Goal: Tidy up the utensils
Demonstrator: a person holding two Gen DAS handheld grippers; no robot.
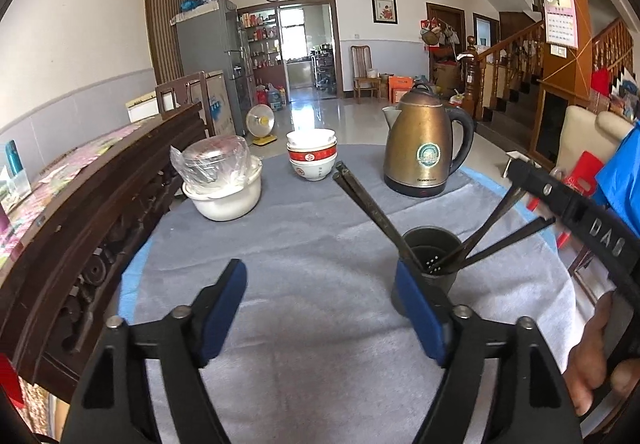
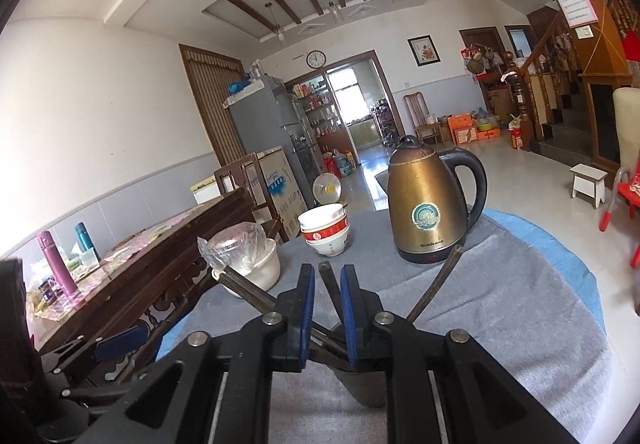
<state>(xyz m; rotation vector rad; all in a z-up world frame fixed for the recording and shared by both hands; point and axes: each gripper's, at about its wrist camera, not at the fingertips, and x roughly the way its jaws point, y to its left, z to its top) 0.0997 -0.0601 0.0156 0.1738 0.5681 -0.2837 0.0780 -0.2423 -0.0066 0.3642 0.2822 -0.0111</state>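
Observation:
A dark round utensil cup (image 1: 430,272) stands on the grey cloth, just beyond my left gripper's right finger. Several dark chopsticks (image 1: 370,209) stand in it and lean left and right. My left gripper (image 1: 320,284) is open and empty over the cloth, to the left of the cup. My right gripper (image 2: 328,296) is above the cup (image 2: 362,384), its blue pads (image 2: 307,308) closed around one dark chopstick (image 2: 329,286). Other chopsticks (image 2: 436,288) lean out to either side. The right gripper's body also shows in the left wrist view (image 1: 580,211).
A brass electric kettle (image 1: 424,147) stands at the back right of the cloth. Stacked red-and-white bowls (image 1: 312,157) stand at the back centre. A white pot holding a plastic-wrapped container (image 1: 222,179) is at the back left. A dark carved wooden table (image 1: 80,203) runs along the left.

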